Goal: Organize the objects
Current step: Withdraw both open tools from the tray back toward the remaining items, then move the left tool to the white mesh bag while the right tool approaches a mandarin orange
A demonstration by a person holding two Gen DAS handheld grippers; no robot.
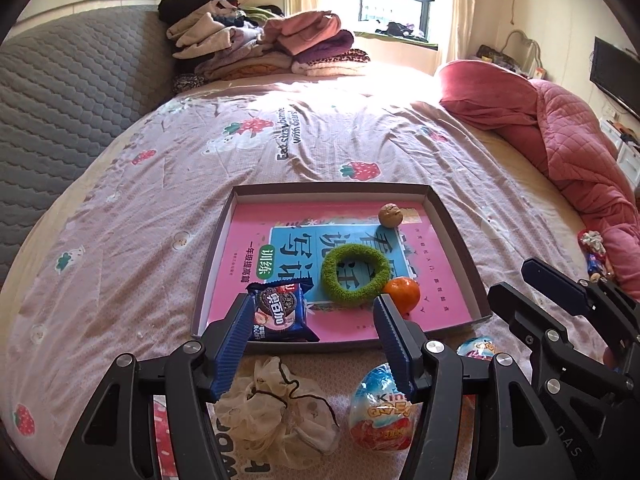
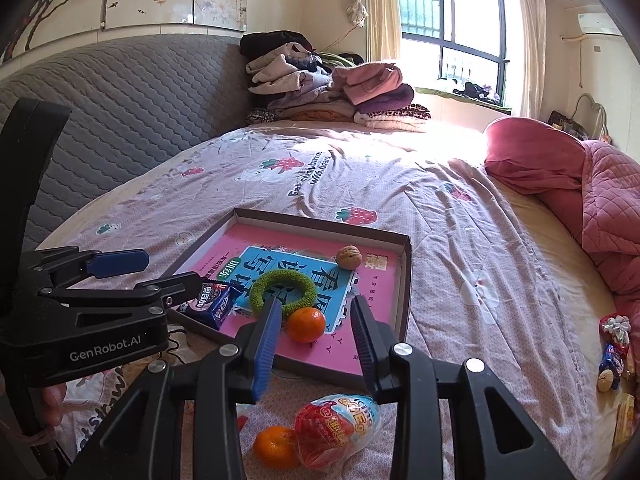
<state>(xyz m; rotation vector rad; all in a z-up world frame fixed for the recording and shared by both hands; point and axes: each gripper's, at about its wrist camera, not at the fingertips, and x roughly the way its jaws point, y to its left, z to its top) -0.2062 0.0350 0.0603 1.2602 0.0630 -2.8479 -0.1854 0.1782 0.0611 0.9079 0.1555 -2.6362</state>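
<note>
A shallow box [image 1: 456, 236] on the bed holds a pink book, an Oreo pack [image 1: 282, 312], a green hair ring [image 1: 354, 276], an orange [image 1: 402, 294] and a walnut [image 1: 390, 215]. My left gripper [image 1: 310, 336] is open and empty over the box's near edge, the Oreo pack by its left finger. My right gripper [image 2: 316, 332] is open and empty above the box's near edge, just before the orange [image 2: 306, 324]. Near me on the bed lie a cream scrunchie [image 1: 276, 404], a Kinder egg [image 1: 380, 410] and a second orange [image 2: 276, 446].
A pile of folded clothes [image 1: 260, 44] sits at the far end of the bed. A red quilt [image 1: 568, 136] lies on the right. Small wrapped snacks [image 2: 614, 354] lie at the right edge. A grey padded headboard [image 1: 60, 112] runs along the left.
</note>
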